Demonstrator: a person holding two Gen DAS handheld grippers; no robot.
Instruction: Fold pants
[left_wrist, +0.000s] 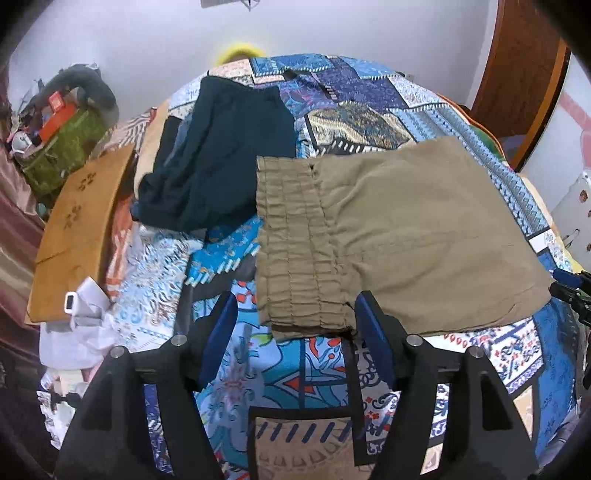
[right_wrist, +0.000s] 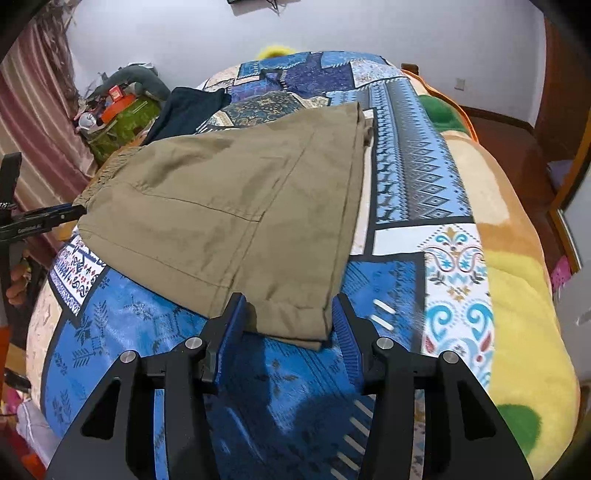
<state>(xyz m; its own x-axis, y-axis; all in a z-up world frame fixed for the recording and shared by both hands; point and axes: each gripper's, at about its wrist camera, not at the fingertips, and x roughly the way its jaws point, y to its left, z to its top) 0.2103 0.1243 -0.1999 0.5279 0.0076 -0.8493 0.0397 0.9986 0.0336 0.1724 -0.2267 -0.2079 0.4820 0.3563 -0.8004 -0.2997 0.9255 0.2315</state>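
Observation:
Khaki pants lie folded flat on the patterned blue bedspread, elastic waistband to the left. My left gripper is open, its blue pads either side of the waistband's near corner. In the right wrist view the pants spread across the bed. My right gripper is open around the near hem corner. The left gripper shows at the left edge by the waistband; the right gripper shows at the right edge of the left wrist view.
A dark navy garment lies crumpled beyond the waistband. A wooden board and white cloth sit at the bed's left. A cluttered green box stands behind. A yellow-orange blanket covers the bed's right side.

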